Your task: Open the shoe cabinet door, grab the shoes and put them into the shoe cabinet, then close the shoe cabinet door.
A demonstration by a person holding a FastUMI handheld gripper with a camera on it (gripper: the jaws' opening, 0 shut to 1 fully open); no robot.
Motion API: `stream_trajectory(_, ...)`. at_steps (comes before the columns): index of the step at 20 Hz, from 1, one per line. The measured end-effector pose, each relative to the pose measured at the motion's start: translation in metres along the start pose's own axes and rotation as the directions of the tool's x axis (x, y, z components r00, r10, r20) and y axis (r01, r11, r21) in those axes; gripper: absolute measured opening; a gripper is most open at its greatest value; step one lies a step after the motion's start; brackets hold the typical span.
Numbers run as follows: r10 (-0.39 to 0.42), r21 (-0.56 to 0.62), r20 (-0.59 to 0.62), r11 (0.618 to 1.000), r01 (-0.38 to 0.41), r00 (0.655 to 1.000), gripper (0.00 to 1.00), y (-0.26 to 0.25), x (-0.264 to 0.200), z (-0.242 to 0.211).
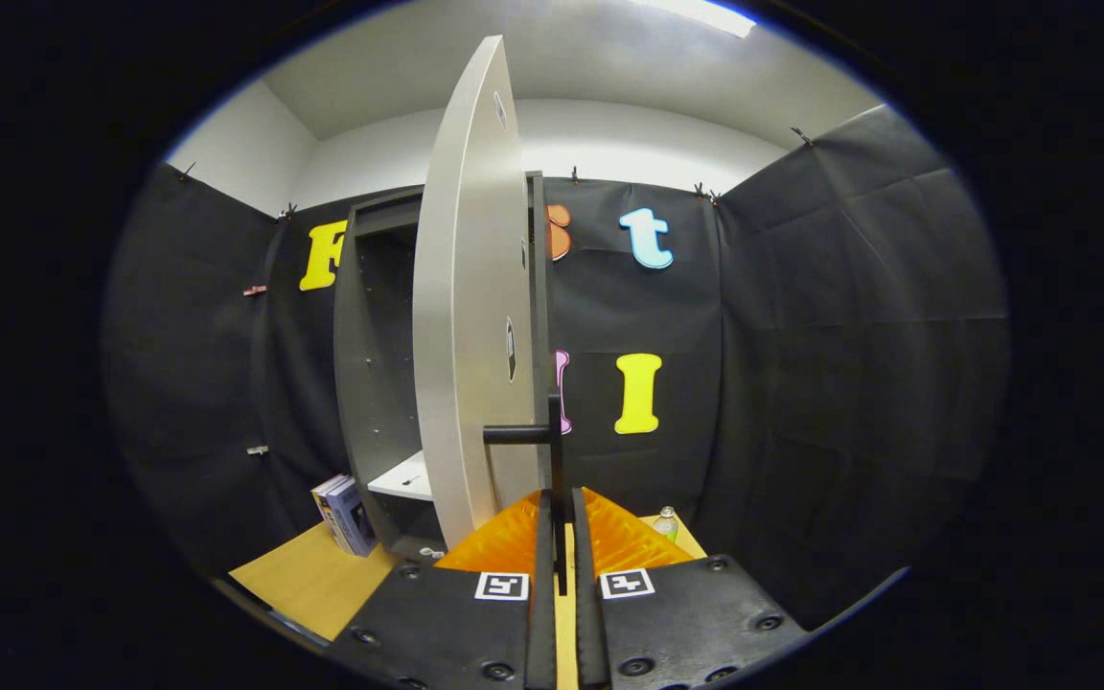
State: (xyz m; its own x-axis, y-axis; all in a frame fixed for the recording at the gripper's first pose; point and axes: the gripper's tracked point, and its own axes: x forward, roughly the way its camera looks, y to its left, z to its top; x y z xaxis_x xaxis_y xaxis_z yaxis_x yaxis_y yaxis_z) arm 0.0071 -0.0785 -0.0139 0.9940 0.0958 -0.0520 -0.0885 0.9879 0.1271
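1. Grey-white cabinet door [471, 316] stands swung out toward the camera, seen nearly edge-on; dark shoe cabinet [372, 374] open behind it on the left, pale shelf [405, 477] visible low inside.
2. Gripper [560, 537] sits at the door's black bar handle [552, 450]; jaws nearly closed with the thin vertical bar running between them, so judged clenched on the handle. Contact on both sides looks likely, not fully certain.
3. Step judged: door-opening phase, door already wide. Shoes not located from here, so the grab is not yet done.
4. Wooden desk [312, 580] carries the cabinet; a book-like box [346, 515] leans just left of the cabinet base, small bottle [666, 522] beyond the fingers on the right.
5. Risks:
   - Handle is thin; pulling off-axis could make it slip out of the jaws.
   - Swinging the door further could strain the hinge or shift the cabinet on the desk.
   - Bottle is near the door's arc and the gripper; a sideways move could knock it over.
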Motion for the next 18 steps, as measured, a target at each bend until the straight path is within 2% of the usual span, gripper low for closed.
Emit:
stream_trajectory(9,-0.047,-0.002,-0.029,0.999,0.047,0.998,0.12,0.001,-0.013,-0.011)
stream_trajectory(11,-0.074,-0.036,-0.034,0.997,0.073,0.997,0.13,-0.002,-0.022,-0.017)
stream_trajectory(12,-0.087,-0.051,-0.047,0.995,0.084,0.995,0.19,-0.002,-0.028,-0.026)
stream_trajectory(13,-0.099,-0.061,-0.057,0.994,0.096,0.993,0.2,-0.002,-0.033,-0.031)
stream_trajectory(15,-0.117,-0.067,-0.08,0.992,0.111,0.99,0.42,-0.005,-0.048,-0.042)
stream_trajectory(18,-0.077,-0.051,-0.115,0.996,0.071,0.99,0.71,0.016,-0.068,-0.058)
